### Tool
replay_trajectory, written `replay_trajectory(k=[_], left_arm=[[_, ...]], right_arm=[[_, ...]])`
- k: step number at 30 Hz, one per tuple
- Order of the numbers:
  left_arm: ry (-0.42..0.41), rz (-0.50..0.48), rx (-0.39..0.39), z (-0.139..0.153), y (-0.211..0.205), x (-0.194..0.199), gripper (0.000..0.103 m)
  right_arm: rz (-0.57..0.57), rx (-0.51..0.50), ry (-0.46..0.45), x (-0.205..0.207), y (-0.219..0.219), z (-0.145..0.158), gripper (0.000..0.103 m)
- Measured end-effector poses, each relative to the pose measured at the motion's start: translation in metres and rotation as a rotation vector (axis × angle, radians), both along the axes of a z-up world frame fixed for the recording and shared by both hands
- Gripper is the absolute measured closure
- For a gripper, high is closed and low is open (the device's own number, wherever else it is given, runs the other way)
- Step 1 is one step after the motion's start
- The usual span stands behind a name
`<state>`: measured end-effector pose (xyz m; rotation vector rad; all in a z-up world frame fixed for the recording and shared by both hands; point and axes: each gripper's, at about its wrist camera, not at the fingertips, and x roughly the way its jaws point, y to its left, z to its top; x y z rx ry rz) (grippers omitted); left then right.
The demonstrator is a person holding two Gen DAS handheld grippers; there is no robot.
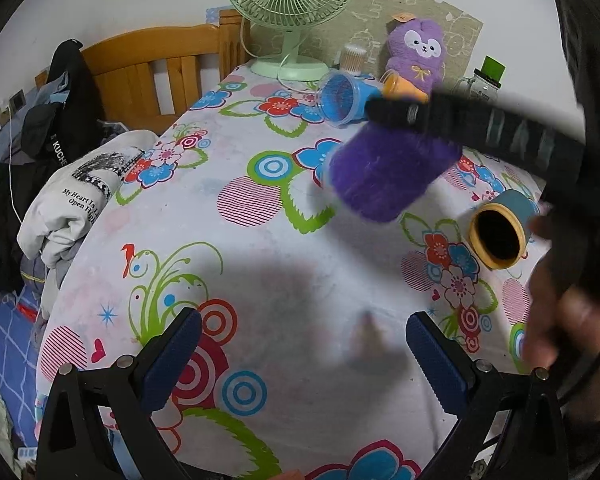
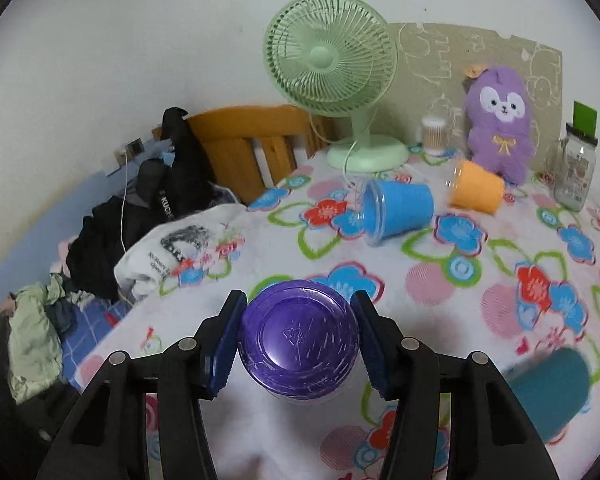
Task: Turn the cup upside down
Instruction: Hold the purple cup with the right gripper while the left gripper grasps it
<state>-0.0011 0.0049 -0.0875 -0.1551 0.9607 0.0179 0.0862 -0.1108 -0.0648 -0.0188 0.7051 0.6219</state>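
My right gripper point(image 2: 298, 340) is shut on a purple cup point(image 2: 298, 344), its flat bottom facing the camera. In the left wrist view the purple cup point(image 1: 384, 176) hangs tilted and blurred above the floral tablecloth point(image 1: 284, 264), held by the right gripper's black fingers point(image 1: 420, 114). My left gripper point(image 1: 304, 356) is open and empty low over the near part of the table. A blue cup point(image 2: 400, 210) and an orange cup point(image 2: 476, 186) lie on their sides near the back. A teal cup with a yellow rim point(image 1: 500, 232) lies on its side at the right.
A green fan point(image 2: 336, 76), a purple plush toy point(image 2: 500, 120), a cotton-swab jar point(image 2: 434, 132) and a glass jar point(image 2: 574, 172) stand along the back. Clothes point(image 2: 168, 256) pile at the table's left edge beside a wooden bed frame point(image 2: 252, 148).
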Motion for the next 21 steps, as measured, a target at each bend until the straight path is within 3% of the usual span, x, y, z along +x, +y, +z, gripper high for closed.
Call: replay_trajectory(k=[5,10,13,17,21], left_arm=[[0.009,0.027,-0.015,-0.003,0.008,0.004,0.0],[0.028,0.001,0.014,-0.008,0.0,0.009,0.0],[0.028,-0.012,-0.022,-0.009,-0.006,0.006,0.0],[0.01,-0.051,0.025,-0.003,-0.018,-0.001,0.0],[-0.019,-0.044,0.017,0.003,-0.018,-0.015,0.0]], right_arm=[[-0.041,0.02,-0.032,-0.037,-0.033,-0.012,0.046],[-0.086,0.001,0.024,-0.051,-0.057,-0.02,0.046],[-0.107,-0.003,0.025,-0.051,-0.061,-0.015,0.046],[-0.14,0.005,0.05,-0.06,-0.059,0.001,0.047],[-0.179,-0.027,0.089,-0.072,-0.055,0.01,0.047]])
